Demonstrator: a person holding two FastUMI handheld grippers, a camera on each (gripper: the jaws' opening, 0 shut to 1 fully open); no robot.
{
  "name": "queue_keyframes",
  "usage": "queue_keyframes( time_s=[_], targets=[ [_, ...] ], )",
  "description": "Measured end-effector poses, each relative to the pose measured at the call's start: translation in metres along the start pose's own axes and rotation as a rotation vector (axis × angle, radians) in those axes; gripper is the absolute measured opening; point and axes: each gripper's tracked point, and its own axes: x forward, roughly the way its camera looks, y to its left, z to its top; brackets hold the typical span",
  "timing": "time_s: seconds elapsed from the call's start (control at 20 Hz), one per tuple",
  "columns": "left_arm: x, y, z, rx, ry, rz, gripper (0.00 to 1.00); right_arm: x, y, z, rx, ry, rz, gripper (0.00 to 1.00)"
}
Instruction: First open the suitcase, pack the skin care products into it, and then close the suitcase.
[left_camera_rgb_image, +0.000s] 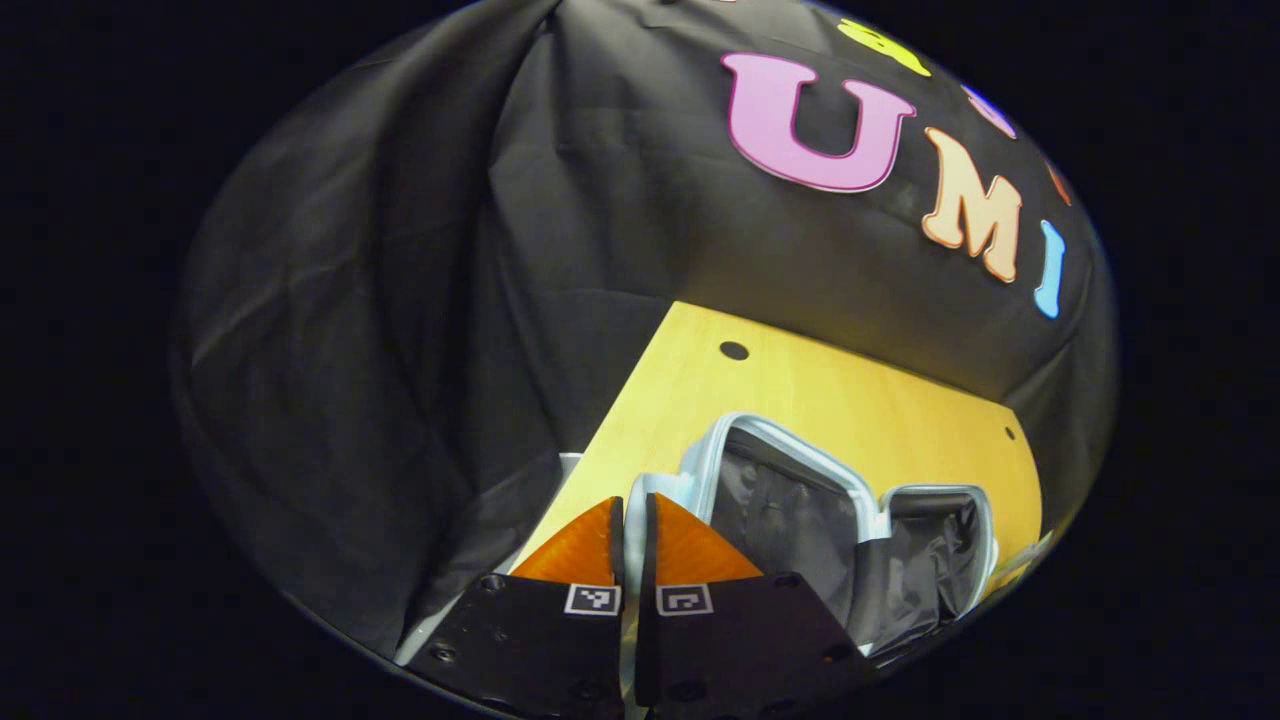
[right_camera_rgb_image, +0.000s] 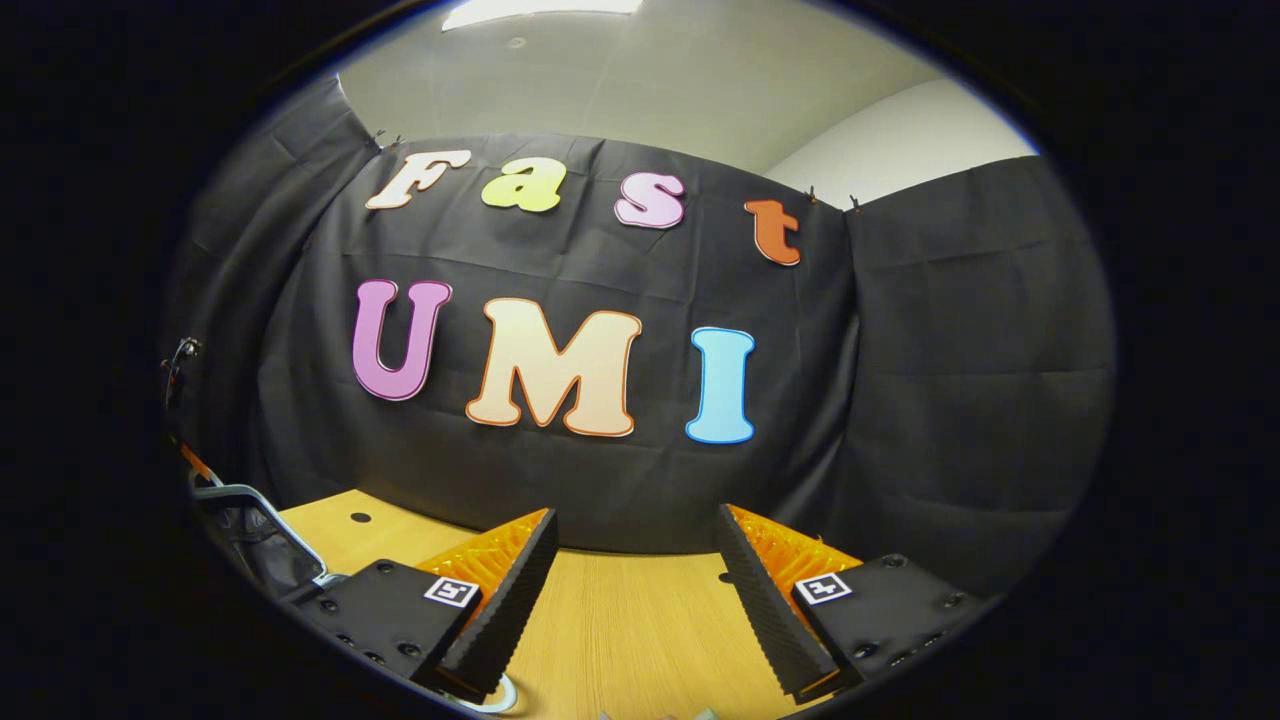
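Observation:
The suitcase (left_camera_rgb_image: 790, 500) lies open on the wooden table (left_camera_rgb_image: 800, 380); it has a pale blue rim and grey lining, and its second half (left_camera_rgb_image: 935, 545) sits to the right. My left gripper (left_camera_rgb_image: 633, 505) is at the near left corner, its fingers almost together on a strip of the pale rim (left_camera_rgb_image: 634, 490). My right gripper (right_camera_rgb_image: 636, 515) hangs open above bare tabletop (right_camera_rgb_image: 620, 620) with nothing between its fingers. In the right gripper view, one edge of the suitcase (right_camera_rgb_image: 250, 530) sits at the far left.
Black cloth walls close in the table at the back and on both sides. The tabletop has small round holes (left_camera_rgb_image: 734, 351). A pale curved object (right_camera_rgb_image: 500, 700) peeks in at the bottom of the right gripper view, too cut off to identify.

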Motion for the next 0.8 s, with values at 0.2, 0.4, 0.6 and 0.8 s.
queue_keyframes(
  time_s=[0.2, 0.4, 0.6, 0.8],
  targets=[
    [0.004, 0.018, -0.003, 0.030, -0.049, 0.132, 0.10, 0.003, -0.004, 0.007, -0.007, -0.026, -0.012, 0.98],
    [-0.036, -0.013, 0.060, -0.002, -0.335, 0.131, 0.65, 0.005, -0.010, 0.012, 0.011, -0.043, 0.004, 0.98],
    [-0.093, -0.066, 0.107, -0.073, -0.559, 0.094, 0.94, 0.003, -0.018, 0.016, 0.048, -0.057, 0.054, 0.98],
    [-0.160, -0.118, 0.125, -0.129, -0.688, 0.071, 0.94, 0.003, -0.043, 0.018, 0.109, -0.055, 0.073, 0.98]
  ],
)
